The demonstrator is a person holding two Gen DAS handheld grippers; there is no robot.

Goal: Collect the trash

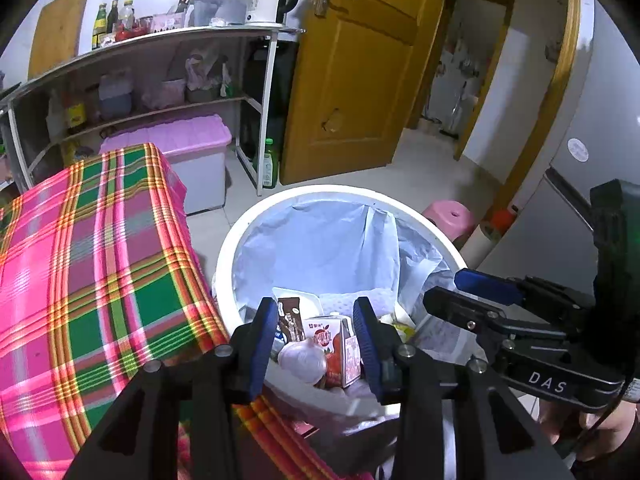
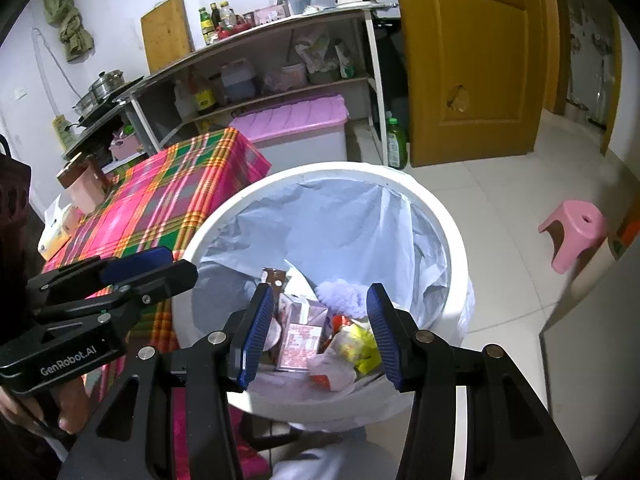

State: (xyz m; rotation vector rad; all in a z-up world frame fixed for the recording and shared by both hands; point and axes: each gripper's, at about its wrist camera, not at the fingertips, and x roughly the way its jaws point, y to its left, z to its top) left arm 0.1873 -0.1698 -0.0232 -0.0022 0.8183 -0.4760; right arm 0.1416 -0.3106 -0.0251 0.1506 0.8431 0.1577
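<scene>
A white round trash bin point(image 1: 240, 236) with a pale blue liner stands beside the plaid table; it also shows in the right wrist view point(image 2: 448, 216). Trash lies inside it: a red milk carton point(image 1: 340, 344), a brown drink carton point(image 1: 290, 318), a crumpled white wrapper point(image 1: 302, 358), and a yellow wrapper point(image 2: 360, 346). My left gripper point(image 1: 316, 344) hangs open over the near side of the bin, empty. My right gripper point(image 2: 320, 336) hangs open over the bin too, empty. Each gripper shows in the other's view, the right one point(image 1: 472, 300) and the left one point(image 2: 152, 268).
A table with a pink and green plaid cloth point(image 1: 92, 264) is left of the bin. A pink-lidded storage box point(image 1: 188, 152) and shelves point(image 1: 140, 72) stand behind. A pink stool point(image 2: 572, 232) sits on the tiled floor to the right. A wooden door point(image 1: 360, 68) is behind.
</scene>
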